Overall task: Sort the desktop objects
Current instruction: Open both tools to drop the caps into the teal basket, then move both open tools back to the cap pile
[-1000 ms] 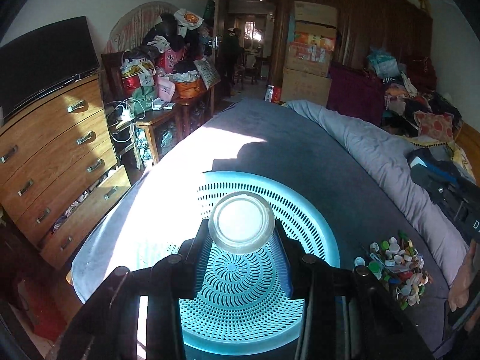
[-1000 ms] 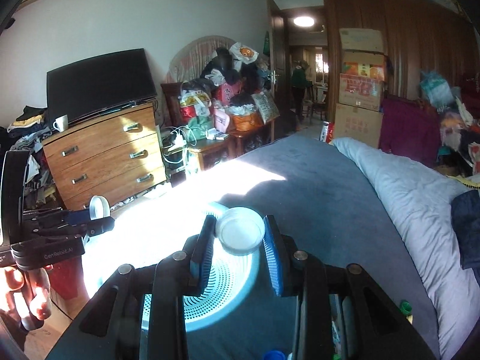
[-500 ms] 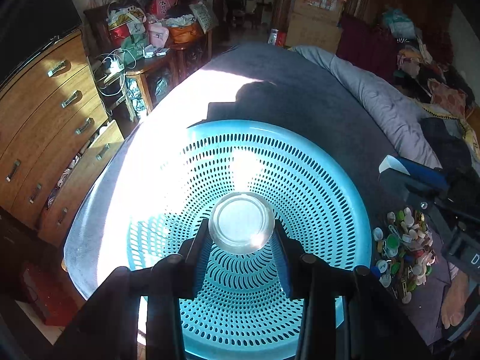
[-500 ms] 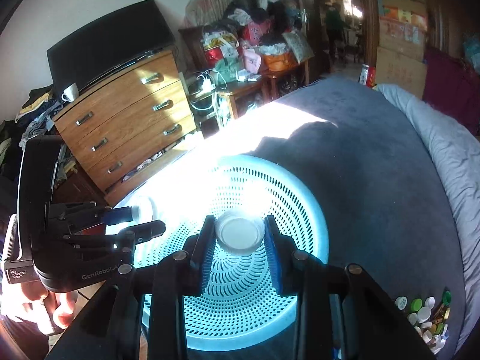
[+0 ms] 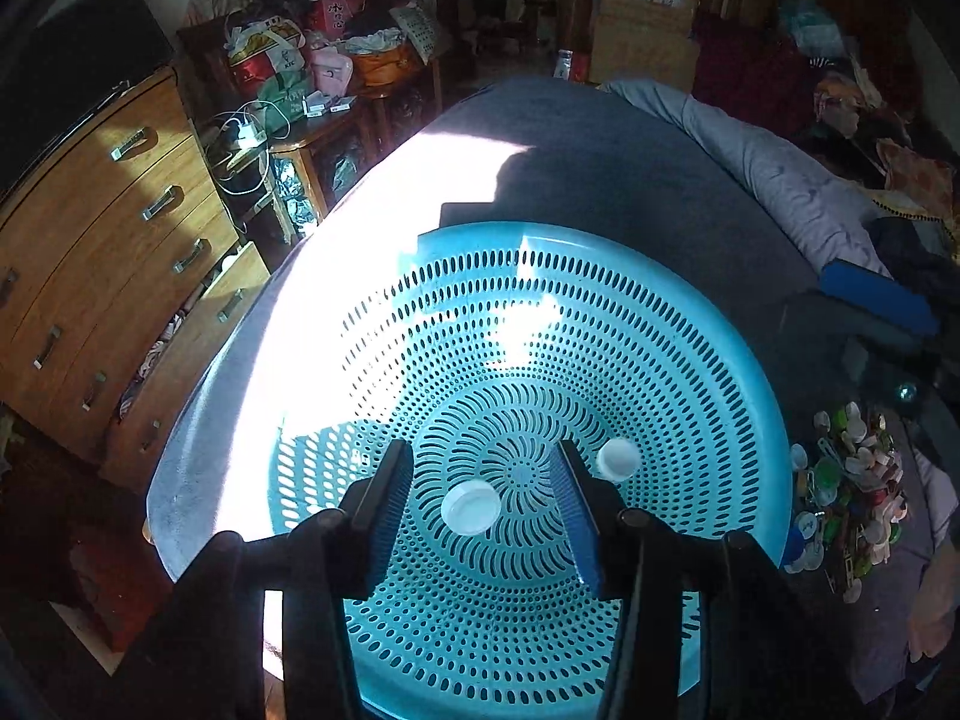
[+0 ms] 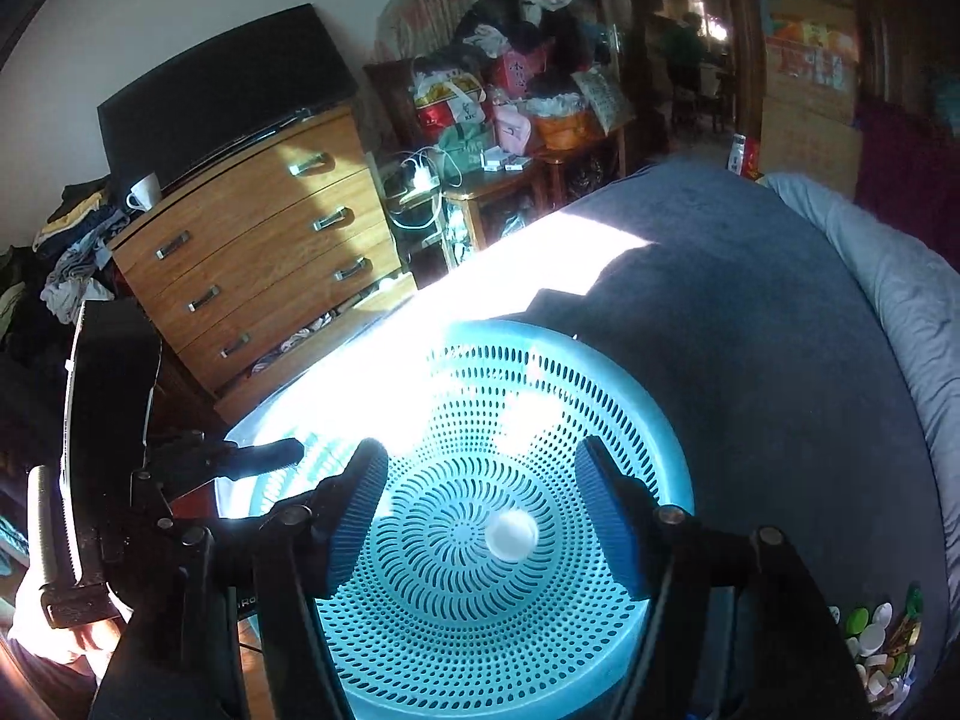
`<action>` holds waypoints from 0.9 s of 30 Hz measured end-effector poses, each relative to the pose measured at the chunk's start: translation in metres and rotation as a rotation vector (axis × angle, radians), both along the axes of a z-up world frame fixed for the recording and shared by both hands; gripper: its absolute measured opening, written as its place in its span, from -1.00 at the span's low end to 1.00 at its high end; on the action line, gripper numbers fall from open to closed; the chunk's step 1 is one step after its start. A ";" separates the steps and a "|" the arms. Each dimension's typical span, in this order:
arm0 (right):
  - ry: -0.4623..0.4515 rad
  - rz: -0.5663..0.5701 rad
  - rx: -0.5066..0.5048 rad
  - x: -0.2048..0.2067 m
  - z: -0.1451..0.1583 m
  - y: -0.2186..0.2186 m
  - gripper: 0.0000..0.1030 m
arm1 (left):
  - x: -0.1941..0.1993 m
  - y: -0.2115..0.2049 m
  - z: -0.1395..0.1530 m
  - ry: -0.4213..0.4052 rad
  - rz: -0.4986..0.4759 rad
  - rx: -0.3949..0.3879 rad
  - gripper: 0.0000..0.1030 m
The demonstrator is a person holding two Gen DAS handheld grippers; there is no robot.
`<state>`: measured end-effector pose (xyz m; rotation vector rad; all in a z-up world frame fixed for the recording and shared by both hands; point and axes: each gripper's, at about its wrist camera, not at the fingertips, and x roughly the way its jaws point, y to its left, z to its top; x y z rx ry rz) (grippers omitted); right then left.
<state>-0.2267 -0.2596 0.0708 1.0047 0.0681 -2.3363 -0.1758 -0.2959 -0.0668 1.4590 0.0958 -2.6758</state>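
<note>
Left tool (image 5: 483,507), right tool (image 6: 483,516) gaping, empty; basket (image 5: 690,324) near rim cut off.

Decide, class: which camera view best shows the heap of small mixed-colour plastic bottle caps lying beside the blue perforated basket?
The left wrist view: the heap of small mixed-colour plastic bottle caps lies nearly whole, right of the blue perforated basket. The right wrist view catches only part of the heap, cut off at the bottom-right edge.

We look steeply down from both wrist cameras, close above the blue basket (image 5: 690,324). Our right view sits slightly farther back. Both share the basket (image 6: 636,420) and dresser (image 6: 264,252).
</note>
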 end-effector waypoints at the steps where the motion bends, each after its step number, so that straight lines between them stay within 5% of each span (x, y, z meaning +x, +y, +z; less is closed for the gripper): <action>1: 0.012 -0.004 -0.008 0.004 0.004 0.004 0.27 | 0.001 -0.001 0.000 0.004 0.003 0.006 -0.04; 5: 0.051 -0.023 -0.031 0.016 0.018 0.020 0.36 | 0.004 0.003 0.001 0.010 0.016 0.008 0.00; 8: 0.077 -0.038 -0.065 0.037 0.022 0.039 0.43 | 0.021 0.016 0.017 0.109 -0.017 0.014 -0.01; 11: 0.080 -0.060 -0.092 0.065 0.011 0.072 0.46 | 0.048 0.036 0.034 0.198 -0.094 0.123 0.05; 16: 0.108 -0.153 -0.078 0.121 -0.022 0.142 0.51 | 0.106 0.102 0.039 0.329 -0.327 0.274 0.60; 21: 0.099 -0.266 -0.007 0.178 -0.063 0.211 0.51 | 0.151 0.191 0.009 0.303 -0.540 0.107 0.61; 27: 0.074 -0.412 0.131 0.238 -0.111 0.283 0.56 | 0.156 0.229 -0.072 0.136 -0.604 0.111 0.61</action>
